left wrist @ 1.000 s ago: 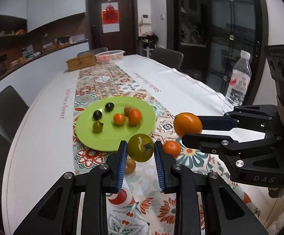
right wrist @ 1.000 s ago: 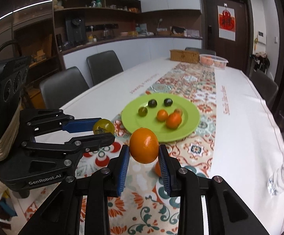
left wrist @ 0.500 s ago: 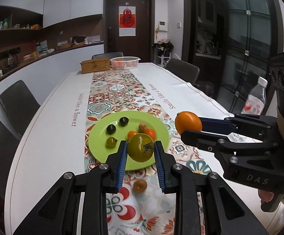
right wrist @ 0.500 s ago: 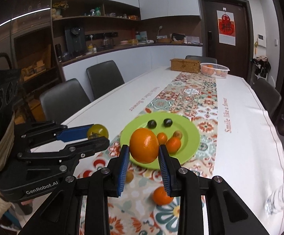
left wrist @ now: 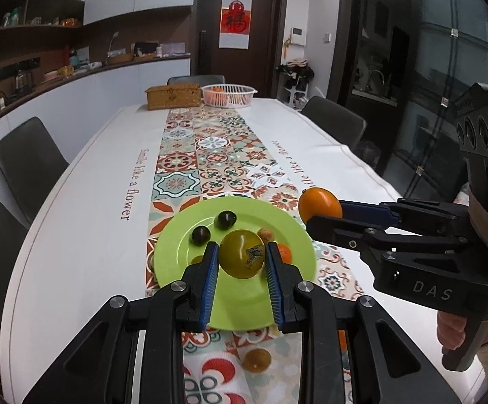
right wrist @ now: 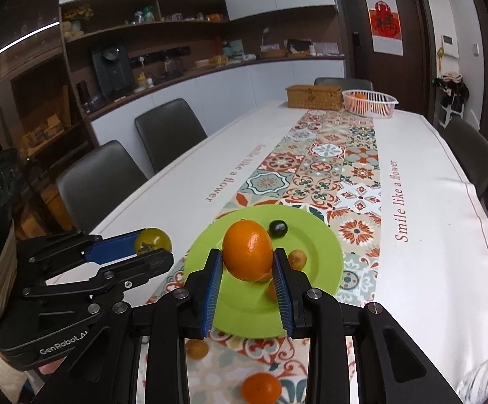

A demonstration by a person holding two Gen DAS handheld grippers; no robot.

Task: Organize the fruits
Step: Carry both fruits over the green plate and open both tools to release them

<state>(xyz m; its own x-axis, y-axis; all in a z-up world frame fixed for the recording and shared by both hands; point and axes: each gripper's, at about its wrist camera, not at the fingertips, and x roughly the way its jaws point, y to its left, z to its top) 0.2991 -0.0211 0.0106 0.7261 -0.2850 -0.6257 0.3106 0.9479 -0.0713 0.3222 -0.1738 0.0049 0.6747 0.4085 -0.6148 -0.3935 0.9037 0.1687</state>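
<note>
Left gripper (left wrist: 242, 262) jaws clamped on green tomato (left wrist: 242, 253), right gripper (right wrist: 248, 269) jaws clamped on orange (right wrist: 248, 249); both above plate (left wrist: 173, 256).

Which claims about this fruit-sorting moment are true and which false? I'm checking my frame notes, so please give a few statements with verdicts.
1. The left gripper holds a green-yellow fruit. True.
2. The right gripper is open and holds nothing. False: its fingers are shut on an orange fruit.
3. Two dark fruits lie on the green plate. True.
4. The white basket stands on the green plate. False: it stands at the table's far end beside a wicker box.
</note>
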